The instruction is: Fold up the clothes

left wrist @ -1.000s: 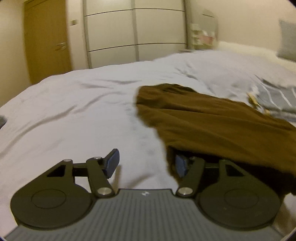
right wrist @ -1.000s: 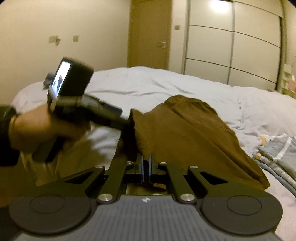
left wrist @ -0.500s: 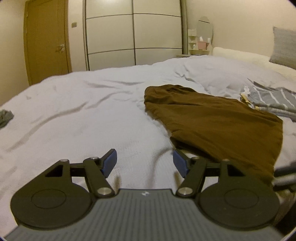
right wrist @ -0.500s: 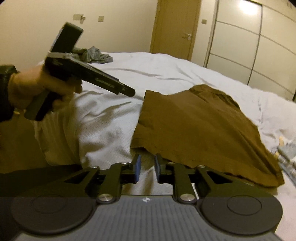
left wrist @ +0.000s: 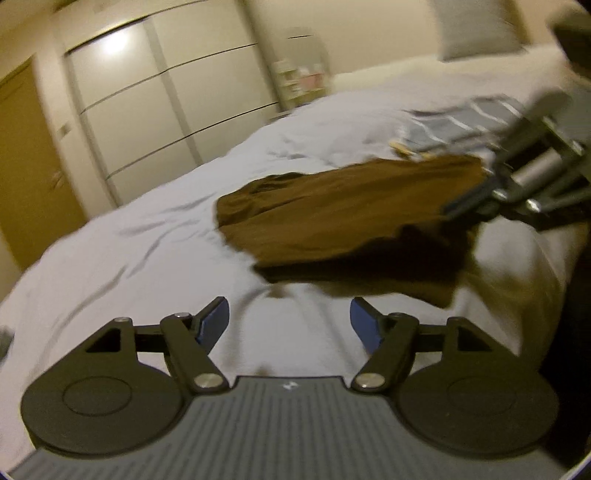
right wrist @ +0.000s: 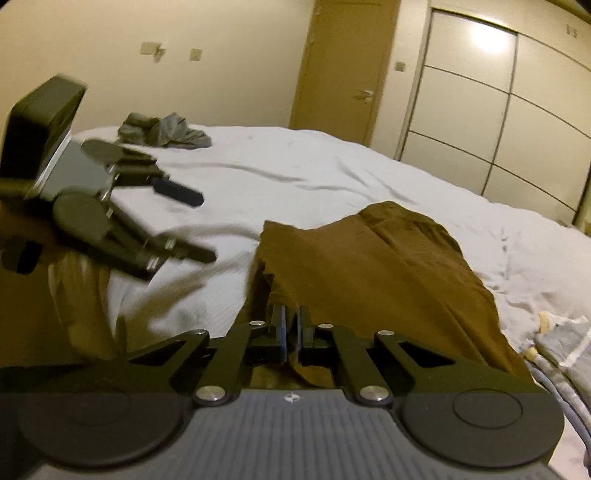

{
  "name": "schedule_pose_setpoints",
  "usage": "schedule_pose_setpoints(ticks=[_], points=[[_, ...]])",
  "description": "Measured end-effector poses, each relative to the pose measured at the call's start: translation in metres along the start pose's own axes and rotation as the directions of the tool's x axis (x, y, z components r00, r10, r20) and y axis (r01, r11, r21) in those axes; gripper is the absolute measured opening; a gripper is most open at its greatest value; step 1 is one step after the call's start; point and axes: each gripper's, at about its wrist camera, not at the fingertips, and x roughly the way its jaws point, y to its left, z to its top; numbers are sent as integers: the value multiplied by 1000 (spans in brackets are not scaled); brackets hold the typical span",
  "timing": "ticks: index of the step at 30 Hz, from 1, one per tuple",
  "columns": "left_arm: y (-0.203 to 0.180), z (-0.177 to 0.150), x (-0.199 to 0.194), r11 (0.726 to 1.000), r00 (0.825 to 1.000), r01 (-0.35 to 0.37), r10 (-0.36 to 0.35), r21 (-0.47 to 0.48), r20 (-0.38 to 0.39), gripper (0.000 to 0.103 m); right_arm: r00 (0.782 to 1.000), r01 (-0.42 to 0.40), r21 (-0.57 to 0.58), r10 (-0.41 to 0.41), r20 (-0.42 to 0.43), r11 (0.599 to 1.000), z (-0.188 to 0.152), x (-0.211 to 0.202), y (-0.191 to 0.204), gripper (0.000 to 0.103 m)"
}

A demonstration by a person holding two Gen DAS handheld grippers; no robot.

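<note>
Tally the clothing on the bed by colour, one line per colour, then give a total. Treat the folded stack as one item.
Brown: 1, the brown garment, its near edge pinched in the right gripper
Grey, crumpled: 1, the grey garment at the far corner of the bed
Grey with white stripes, folded: 1, the striped stack
Total: 3

Bed (right wrist: pixel 332 173): white rumpled sheet.
Wardrobe (right wrist: pixel 517 110): pale sliding doors.
Door (right wrist: pixel 343 66): wooden, shut.
Pillow (left wrist: pixel 476 29): grey, at bedhead.
</note>
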Motion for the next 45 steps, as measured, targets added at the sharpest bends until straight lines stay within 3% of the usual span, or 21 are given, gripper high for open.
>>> schedule_pose_setpoints(ticks=[5,8,10,14,17,19,20,26,28,31,32,34,35,38,41,45], points=[[-28,-2,6,978,1000,2,-6,210,19,75,995,-62,-114,52,-89,992,-6,14,17,4],[-29,-2,7,976,1000,10,-16,217,27,76,995,-44,-172,28,-92,984,-10,12,22,13],[-28,-3,6,976,999,20,-28,215,35,76,997,-19,-229,1,-79,973,-12,9,27,26],[-33,-7,6,957,997,36,-53,288,52,76,996,4,-398,-38,-76,917,-22,14,42,36],[-38,-8,9,931,997,33,-58,363,59,76,995,-7,-485,-43,-91,874,-31,28,45,32],[-43,-8,13,912,996,30,-59,409,60,76,995,-12,-467,-36,-94,884,-30,31,39,12],[-47,-8,15,897,996,29,-62,442,61,76,996,-9,-442,-33,-88,897,-27,29,35,8],[-74,-5,38,791,993,-6,-65,612,93,76,999,-23,-320,7,-52,947,-14,12,16,6],[-80,0,49,774,992,-14,-69,633,107,73,998,-34,-307,19,-53,951,-13,9,13,6],[-84,7,63,763,992,21,-95,647,81,42,998,-52,-292,37,-59,955,-14,5,10,6],[-84,10,65,770,992,33,-102,637,72,31,997,-54,-288,39,-60,956,-15,3,9,17],[-81,16,68,793,991,55,-116,607,62,22,999,-15,-290,3,-43,957,-21,-1,7,55],[-79,18,69,809,991,66,-123,584,58,15,999,10,-295,-23,-39,955,-24,-2,6,59],[-67,25,69,867,988,99,-142,489,52,5,995,84,-326,-99,-30,942,-32,1,5,59],[-48,35,70,918,986,119,-154,379,63,5,990,136,-396,-144,10,908,-34,11,9,58],[-26,48,69,945,984,135,-163,298,71,4,978,188,-522,-205,26,832,-39,29,-1,42]])
